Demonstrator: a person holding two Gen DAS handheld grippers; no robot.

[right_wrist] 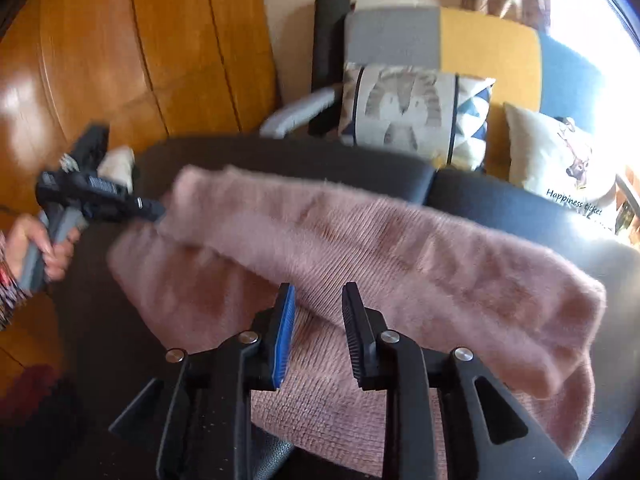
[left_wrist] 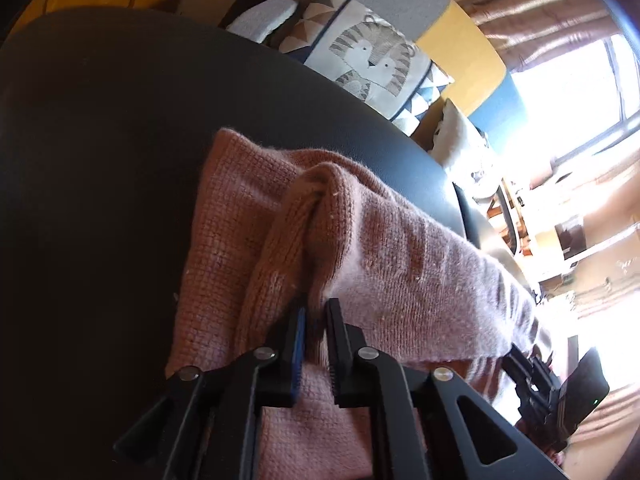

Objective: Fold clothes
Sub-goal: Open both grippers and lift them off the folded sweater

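Note:
A pink knitted sweater [left_wrist: 400, 264] lies on a black padded surface [left_wrist: 100, 168], with one layer folded over into a long band [right_wrist: 360, 240]. My left gripper [left_wrist: 316, 314] is shut on a raised fold at the sweater's left end, and cloth shows between its narrow jaws. The right wrist view shows that same gripper [right_wrist: 156, 210] at the band's left tip, held by a hand [right_wrist: 40, 248]. My right gripper [right_wrist: 319, 298] hovers open over the sweater's near edge, nothing pinched between its fingers. It also shows at the lower right as the right gripper [left_wrist: 524, 364].
Behind the black surface stands a sofa with a tiger-print cushion [right_wrist: 404, 108] and a white deer cushion [right_wrist: 560, 160]. Wooden panels [right_wrist: 120, 60] rise at the left. A bright window [left_wrist: 580, 92] with curtains glares at the right.

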